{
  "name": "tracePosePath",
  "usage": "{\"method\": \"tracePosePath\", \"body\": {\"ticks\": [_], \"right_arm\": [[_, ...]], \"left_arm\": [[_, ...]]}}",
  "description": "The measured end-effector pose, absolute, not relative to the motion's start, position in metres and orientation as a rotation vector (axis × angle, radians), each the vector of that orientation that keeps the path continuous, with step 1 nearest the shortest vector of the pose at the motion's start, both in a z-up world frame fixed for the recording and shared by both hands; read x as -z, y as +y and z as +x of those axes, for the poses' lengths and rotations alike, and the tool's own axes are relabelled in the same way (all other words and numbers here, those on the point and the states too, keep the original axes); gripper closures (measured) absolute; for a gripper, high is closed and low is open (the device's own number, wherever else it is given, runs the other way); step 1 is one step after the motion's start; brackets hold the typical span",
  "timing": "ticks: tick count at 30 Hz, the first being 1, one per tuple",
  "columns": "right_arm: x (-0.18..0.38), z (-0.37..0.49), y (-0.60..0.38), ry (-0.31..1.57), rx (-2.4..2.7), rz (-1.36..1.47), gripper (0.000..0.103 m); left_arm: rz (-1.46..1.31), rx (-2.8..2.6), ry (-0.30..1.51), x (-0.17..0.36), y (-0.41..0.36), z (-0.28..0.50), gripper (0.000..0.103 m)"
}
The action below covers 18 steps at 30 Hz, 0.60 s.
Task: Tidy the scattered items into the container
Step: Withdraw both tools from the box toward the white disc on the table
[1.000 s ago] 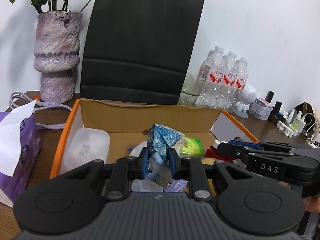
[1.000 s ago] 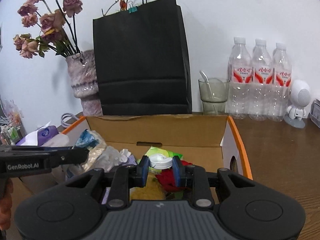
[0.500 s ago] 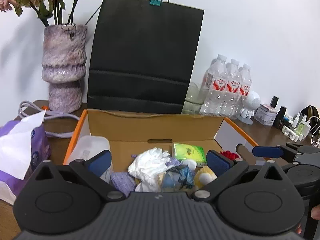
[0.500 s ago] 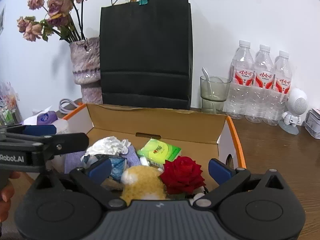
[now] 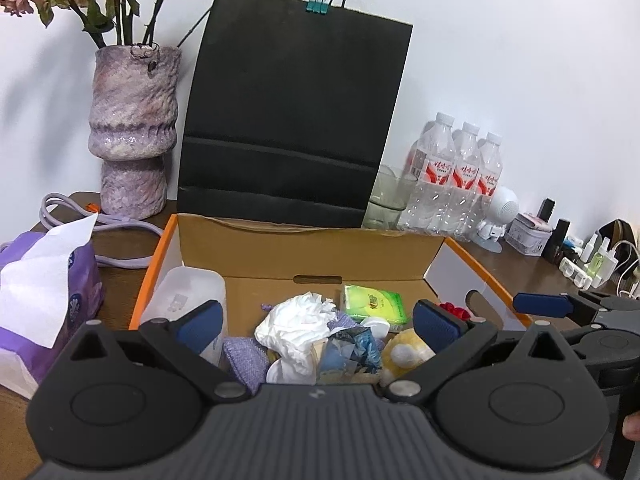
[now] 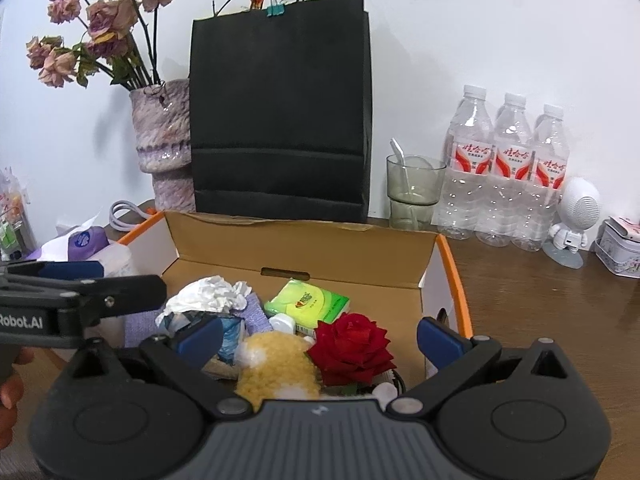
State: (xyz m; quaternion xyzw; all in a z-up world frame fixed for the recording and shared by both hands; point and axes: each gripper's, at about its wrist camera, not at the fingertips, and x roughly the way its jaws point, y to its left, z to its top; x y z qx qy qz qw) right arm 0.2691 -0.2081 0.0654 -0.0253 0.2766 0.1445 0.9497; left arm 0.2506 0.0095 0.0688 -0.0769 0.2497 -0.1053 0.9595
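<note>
The cardboard box [image 5: 304,252] sits on the table [image 6: 540,300] in front of the black paper bag [image 6: 280,120], holding the gathered items. Both claws, clamped a second ago, are now spread wide and empty: the left claw [image 5: 316,322] has dropped its blue wrapper [image 5: 352,350] beside the crumpled tissue [image 5: 296,324], and the right claw [image 6: 320,334] has let the red rose [image 6: 352,346] settle in. The tidying looks nearly complete.

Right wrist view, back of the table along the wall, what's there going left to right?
Vase of dried roses → black paper bag → glass with a spoon → three water bottles → white robot figurine → small tin.
</note>
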Motion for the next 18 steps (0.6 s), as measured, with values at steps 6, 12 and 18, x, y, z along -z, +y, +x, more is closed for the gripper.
{"method": "tracePosePath", "body": {"ticks": [6, 12, 18], "right_arm": [[-0.071, 0.251, -0.215, 0.53, -0.289, -0.048, 0.0], [-0.072, 0.221, -0.227, 0.505, -0.266, -0.069, 0.0], [-0.07, 0.186, -0.234, 0.498, -0.267, -0.089, 0.0]], "left_arm": [[-0.162, 0.216, 0.459, -0.078, 0.014, 0.228, 0.0], [-0.149, 0.208, 0.438, -0.078, 0.024, 0.198, 0.0], [-0.151, 0.226, 0.469, -0.073, 0.031, 0.165, 0.0]]}}
